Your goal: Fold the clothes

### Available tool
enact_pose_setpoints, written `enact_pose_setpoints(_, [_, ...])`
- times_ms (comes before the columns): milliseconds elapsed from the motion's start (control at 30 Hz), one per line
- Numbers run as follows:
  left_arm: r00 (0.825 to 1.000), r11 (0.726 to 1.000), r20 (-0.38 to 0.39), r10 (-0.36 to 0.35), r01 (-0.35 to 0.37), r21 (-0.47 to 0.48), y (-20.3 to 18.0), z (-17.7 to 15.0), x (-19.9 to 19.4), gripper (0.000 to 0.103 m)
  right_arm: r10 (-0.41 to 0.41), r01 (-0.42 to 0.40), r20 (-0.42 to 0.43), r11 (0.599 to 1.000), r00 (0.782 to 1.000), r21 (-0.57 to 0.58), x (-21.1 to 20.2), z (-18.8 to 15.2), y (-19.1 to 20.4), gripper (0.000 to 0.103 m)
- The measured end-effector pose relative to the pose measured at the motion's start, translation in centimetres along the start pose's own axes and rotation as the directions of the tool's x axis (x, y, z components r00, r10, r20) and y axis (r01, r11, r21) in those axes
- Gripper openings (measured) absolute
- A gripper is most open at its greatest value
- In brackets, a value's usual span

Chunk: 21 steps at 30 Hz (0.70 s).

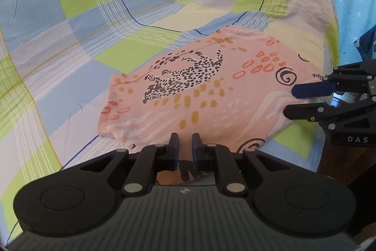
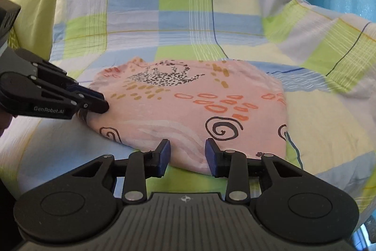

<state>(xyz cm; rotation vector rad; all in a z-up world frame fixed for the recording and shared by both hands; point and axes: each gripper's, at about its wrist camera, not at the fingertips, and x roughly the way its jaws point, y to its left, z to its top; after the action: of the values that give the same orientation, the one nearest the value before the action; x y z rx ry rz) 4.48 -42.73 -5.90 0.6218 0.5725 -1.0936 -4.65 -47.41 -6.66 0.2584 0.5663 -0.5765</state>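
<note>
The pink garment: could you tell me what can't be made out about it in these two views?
- Left wrist view: the pink garment near edge, hidden behind the left gripper.
- Right wrist view: its near edge, behind the right gripper.
- Both views: folded layers underneath, covered by the top layer.

- Garment (image 2: 188, 109): one pink cloth item, folded into a compact, roughly rectangular bundle.
- Print: black dotted figure, black spirals, mustard dashes, coral-outlined ovals, pale white wavy streaks.
- Pose: lies flat with several layers stacked; edges rounded and slightly puffed, not crisp.
- Place: rests on a checked blue, green and cream bedsheet (image 2: 183, 4), near its front edge.
- Left wrist view: same garment (image 1: 199, 91), seen slantwise.
</note>
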Motion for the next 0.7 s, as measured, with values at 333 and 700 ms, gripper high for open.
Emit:
enact_pose_setpoints(333, [1.0,1.0,0.001,-0.002,0.002,0.0,0.1,0.0,0.0,0.011,-0.008,0.008,0.001,1.0,1.0,-0.016,-0.3,-0.4,0.0,0.036])
enact_pose_setpoints(700, [0.989,0.936,0.035,0.147,-0.128,-0.329,7.5,0.0,-0.8,0.014,-0.008,0.003,0.066,0.997,0.998,0.082,-1.1,0.6,-1.2,0.04])
